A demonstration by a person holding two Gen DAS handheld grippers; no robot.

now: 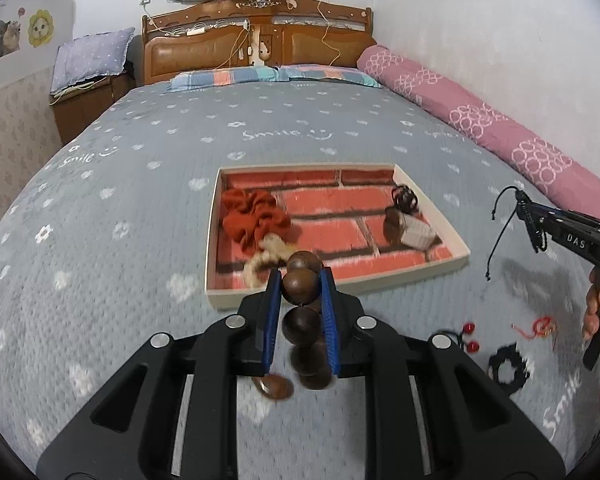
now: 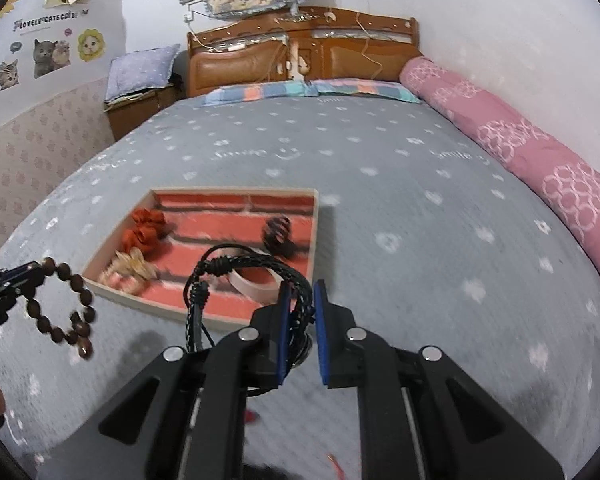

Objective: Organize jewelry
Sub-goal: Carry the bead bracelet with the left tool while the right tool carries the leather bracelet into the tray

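Note:
My left gripper (image 1: 300,280) is shut on a brown wooden bead bracelet (image 1: 300,286), held above the bed just short of the near edge of the tray (image 1: 458,240); the bracelet hangs as a loop in the right wrist view (image 2: 62,308). My right gripper (image 2: 299,294) is shut on a black braided cord bracelet (image 2: 252,264), held over the tray's near right corner (image 2: 315,216). In the left wrist view the right gripper (image 1: 526,210) sits at the right with the cords dangling. The tray has a brick-pattern floor.
In the tray lie a red scrunchie (image 1: 254,216), a beige hair tie (image 1: 260,260), a dark claw clip (image 1: 404,198) and a pale band (image 1: 410,230). On the grey bedspread lie red bead ties (image 1: 470,336), a red string charm (image 1: 536,326) and a black scrunchie (image 1: 508,364). A pink bolster (image 1: 480,108) lines the wall.

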